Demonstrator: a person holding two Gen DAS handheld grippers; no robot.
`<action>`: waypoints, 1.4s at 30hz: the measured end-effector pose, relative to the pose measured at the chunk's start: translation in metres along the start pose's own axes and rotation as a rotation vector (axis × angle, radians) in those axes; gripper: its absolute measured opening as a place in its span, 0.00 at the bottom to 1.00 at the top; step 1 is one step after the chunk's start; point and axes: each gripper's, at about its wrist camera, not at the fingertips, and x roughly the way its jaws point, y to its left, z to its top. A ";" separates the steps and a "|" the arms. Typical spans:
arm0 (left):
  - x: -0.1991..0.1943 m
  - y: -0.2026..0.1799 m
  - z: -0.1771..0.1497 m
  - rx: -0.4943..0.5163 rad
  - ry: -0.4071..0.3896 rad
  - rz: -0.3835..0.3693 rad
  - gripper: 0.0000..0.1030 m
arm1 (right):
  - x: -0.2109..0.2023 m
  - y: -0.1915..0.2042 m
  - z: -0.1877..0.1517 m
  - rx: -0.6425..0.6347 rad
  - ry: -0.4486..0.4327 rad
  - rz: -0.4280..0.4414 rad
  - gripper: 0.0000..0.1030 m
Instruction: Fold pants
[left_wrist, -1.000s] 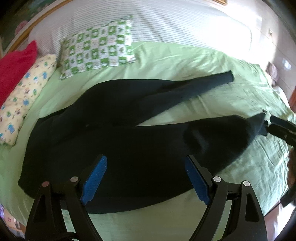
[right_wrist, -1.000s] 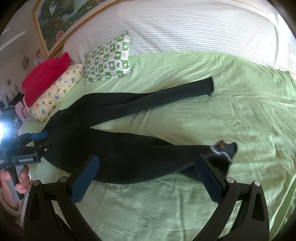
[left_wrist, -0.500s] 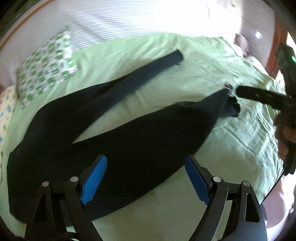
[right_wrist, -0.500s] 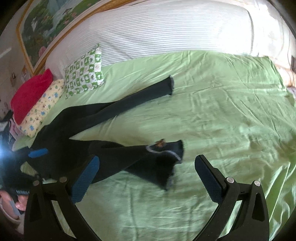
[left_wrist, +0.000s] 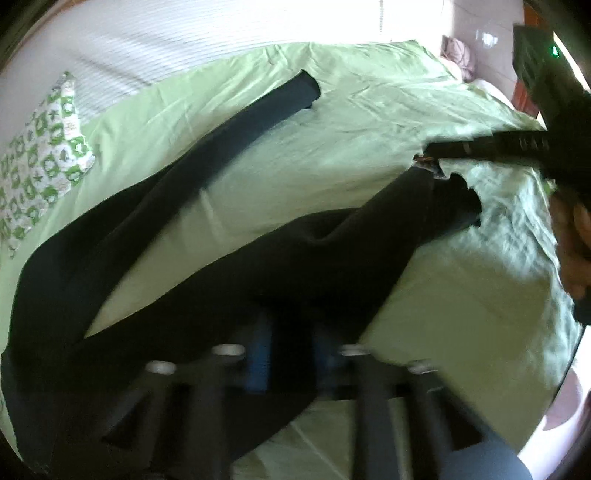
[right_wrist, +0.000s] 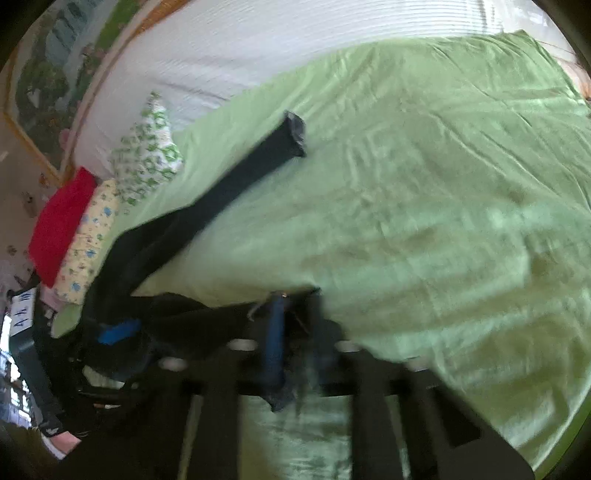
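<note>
Both pairs of jaws are drawn close together, each pinching black cloth of the pants (left_wrist: 236, 266).

The left gripper (left_wrist: 290, 354), blurred at 6 o'clock of its own view, has its blue pads (left_wrist: 258, 354) nipping the near leg partway along. The right gripper (right_wrist: 295, 332) clamps the cuff of that same leg, and from the left camera it shows at 3 o'clock with the cuff hanging from its tip. The pants lie on the green bedsheet (right_wrist: 424, 184); the far leg runs out flat toward 1 o'clock, while the near leg is raised off the sheet between the two grips. A green-patterned pillow (left_wrist: 40, 162) sits at 9 o'clock, near the waist end, with a red cushion (right_wrist: 61, 225) farther along the headboard side.
</note>
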 end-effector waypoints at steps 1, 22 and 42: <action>-0.003 -0.001 0.002 0.011 -0.006 0.004 0.10 | -0.007 0.005 0.009 -0.029 -0.030 0.004 0.00; -0.018 -0.013 0.001 0.074 -0.055 0.062 0.71 | 0.015 -0.020 -0.001 0.116 0.060 0.086 0.25; -0.038 -0.012 -0.017 0.131 0.040 -0.252 0.32 | -0.048 -0.001 -0.030 -0.264 0.146 -0.079 0.03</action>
